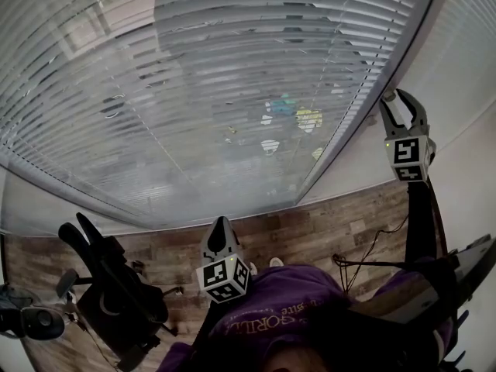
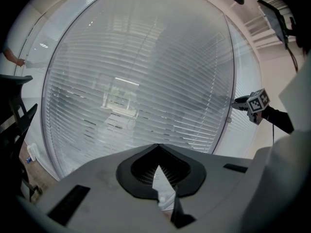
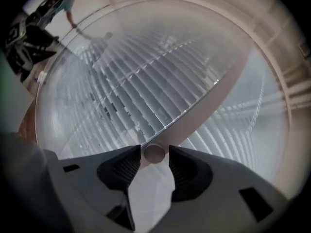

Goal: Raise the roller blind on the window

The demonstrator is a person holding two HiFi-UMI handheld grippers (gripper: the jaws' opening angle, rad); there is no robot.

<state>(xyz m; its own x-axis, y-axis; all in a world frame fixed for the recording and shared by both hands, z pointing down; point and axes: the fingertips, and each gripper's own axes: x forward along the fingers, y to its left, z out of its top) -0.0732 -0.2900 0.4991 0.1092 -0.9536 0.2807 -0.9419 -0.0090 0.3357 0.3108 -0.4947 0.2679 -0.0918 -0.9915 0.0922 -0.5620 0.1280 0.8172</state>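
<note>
**Right claw at the frame knob, blind fully down**

The right claw (image 1: 397, 99) is held out at the end of a straight, dark-sleeved arm (image 1: 421, 215), reaching to the pale window frame (image 3: 214, 91) at the right edge of the glass. Its marker cube (image 1: 408, 155) faces the head camera. The jaws stand wide, with a small round knob (image 3: 155, 154) on the frame between their tips. A thin gap shows at the left tip, and nothing shows the pads pressing on the knob. In the right gripper view the frame runs at a slant, so this claw is rolled to one side. In the left gripper view it sits about halfway up the window.

The left claw (image 2: 156, 147) hangs much lower, close in front of the purple garment (image 1: 287, 308) on the person's body. It is aimed at the window and dips slightly. Its tips meet in a point with nothing between them, and only the slats show through the hollow behind the tips. It is well apart from the glass and from the right claw.

The blind (image 1: 232, 76) lies behind the glass and covers the whole pane from top to bottom in horizontal slats. To the right of the frame a second pane shows slats as well. Below the window are a wooden floor (image 1: 325, 231) and, at the left, a black office chair (image 1: 116, 301).
</note>
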